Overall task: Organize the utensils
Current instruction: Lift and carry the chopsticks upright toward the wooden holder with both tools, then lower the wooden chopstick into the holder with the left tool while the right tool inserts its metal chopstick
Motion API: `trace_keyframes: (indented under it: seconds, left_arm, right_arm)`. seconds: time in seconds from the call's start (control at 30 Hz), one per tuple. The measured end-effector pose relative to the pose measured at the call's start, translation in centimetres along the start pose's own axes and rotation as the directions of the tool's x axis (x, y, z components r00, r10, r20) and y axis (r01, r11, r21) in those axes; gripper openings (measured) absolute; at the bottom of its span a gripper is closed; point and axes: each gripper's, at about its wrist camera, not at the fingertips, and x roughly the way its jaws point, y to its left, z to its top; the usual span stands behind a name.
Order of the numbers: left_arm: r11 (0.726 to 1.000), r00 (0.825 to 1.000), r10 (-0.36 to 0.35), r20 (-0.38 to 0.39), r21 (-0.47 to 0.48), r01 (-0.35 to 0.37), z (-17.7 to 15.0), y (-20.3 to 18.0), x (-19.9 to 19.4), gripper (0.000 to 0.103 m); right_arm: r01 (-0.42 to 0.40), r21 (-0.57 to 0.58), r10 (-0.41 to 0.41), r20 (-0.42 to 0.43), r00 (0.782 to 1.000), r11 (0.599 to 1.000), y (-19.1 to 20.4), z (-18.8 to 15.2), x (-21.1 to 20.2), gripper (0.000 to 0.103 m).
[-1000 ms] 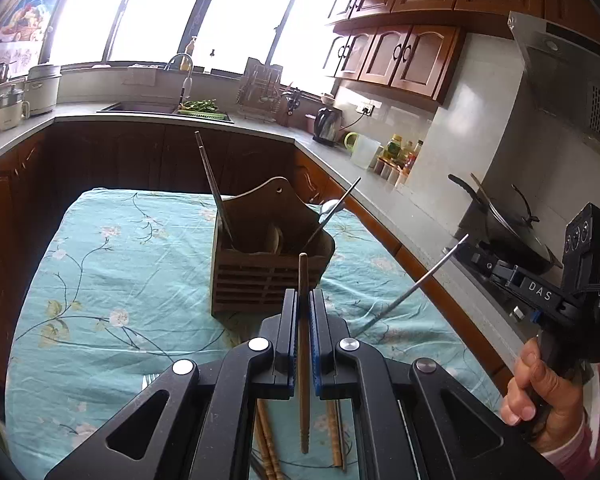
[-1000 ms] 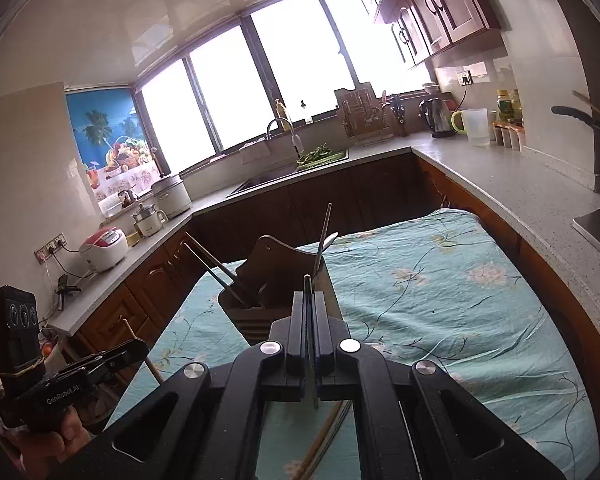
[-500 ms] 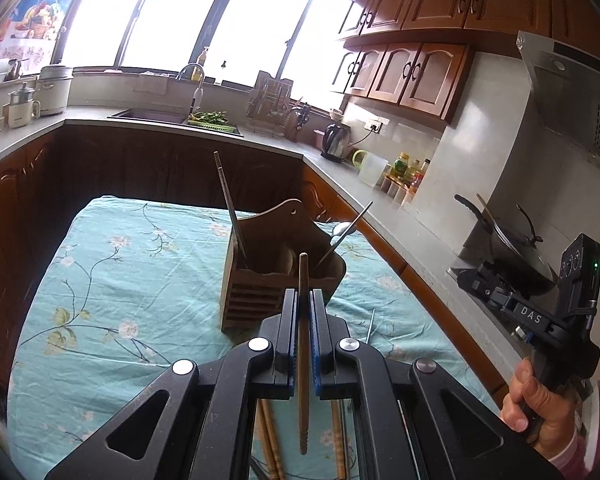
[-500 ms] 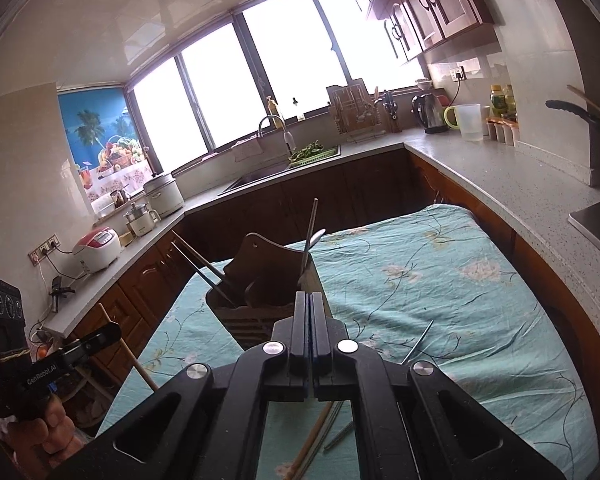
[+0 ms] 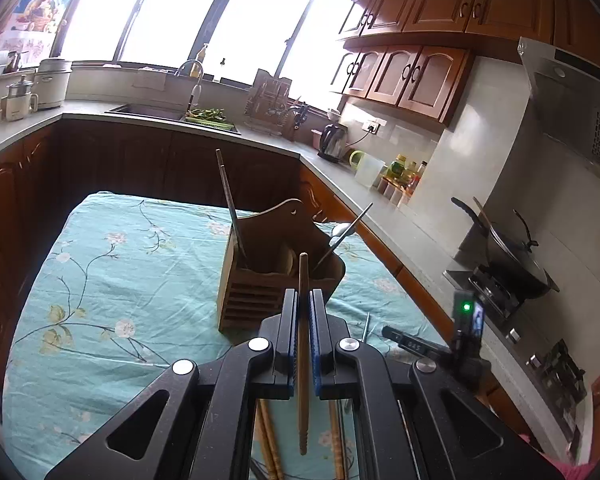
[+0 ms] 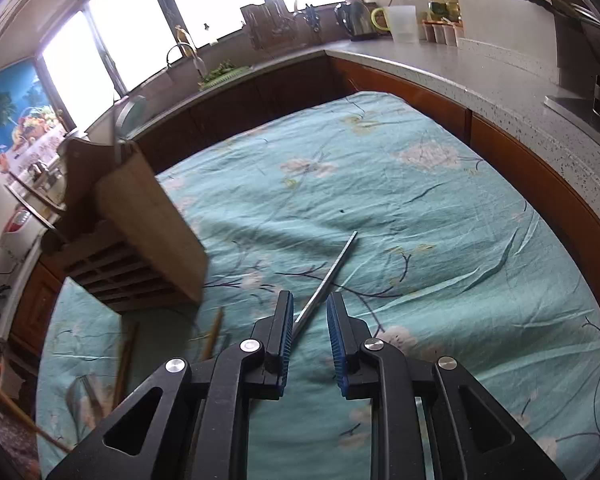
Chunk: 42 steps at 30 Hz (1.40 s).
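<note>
Writing: pale letters on the right claw's black body, seen in the left view, too small and blurred to read; no other legible labels.
Left claw: black plastic arms with silver rivets and ribbed blue pads, clamped shut on a wooden chopstick.
Wooden chopstick: slim, round, brown, with grooved rings near its lower tip; it stands between the pads, its top end in front of the holder.
Right claw: same black build and blue pads; its jaws are opening, parted over a steel chopstick, and the pads do not press on it.
Steel chopstick: thin, straight, shiny, square-cut at its far end; it lies flat on the cloth, running up and to the right from between the pads.
Holder: wooden box with slatted front and a tall arched back board with a small hole; it stands on the cloth.
In the holder: a grey chopstick leaning left, a metal spoon leaning right.
Cloth: creased teal fabric printed with pale flowers and dark twigs, covering the worktop.
Loose pieces: more wooden chopsticks lie on the cloth under the left claw.
Background: dark wooden cabinets, a speckled grey kitchen counter, and a black wok on the stove.
</note>
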Motion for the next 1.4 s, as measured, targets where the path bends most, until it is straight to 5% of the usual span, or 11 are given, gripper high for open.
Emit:
trace_keyframes:
  seconds: [0.3, 0.4, 0.67, 0.93, 1.4]
  left_arm:
    - [1.0, 1.0, 0.006, -0.017, -0.006, -0.006, 0.1, 0.3, 0.9, 0.003]
    - [1.0, 1.0, 0.005, -0.02, -0.01, -0.005, 0.0, 0.2, 1.0, 0.003]
    - [1.0, 1.0, 0.004, -0.012, -0.008, -0.004, 0.0, 0.0, 0.9, 0.003]
    - [1.0, 1.0, -0.003, 0.011, -0.009, 0.003, -0.2, -0.1, -0.2, 0.003]
    - [1.0, 0.998, -0.013, 0.057, 0.002, 0.013, -0.1, -0.4, -2.4, 0.003]
  right_arm:
    - [0.12, -0.056, -0.122, -0.036, 0.992, 0.991, 0.3, 2.3, 4.8, 0.019]
    - [0.134, -0.094, -0.137, -0.032, 0.99, 0.987, 0.7, 2.1, 4.8, 0.01]
    - [-0.058, -0.024, 0.058, 0.016, 0.998, 0.998, 1.2, 1.0, -0.3, 0.004]
    - [-0.217, -0.077, 0.226, 0.138, 0.964, 0.973, 4.4, 1.1, -8.6, 0.004]
    - [-0.286, -0.158, 0.319, 0.259, 0.912, 0.945, 6.7, 2.3, -15.5, 0.004]
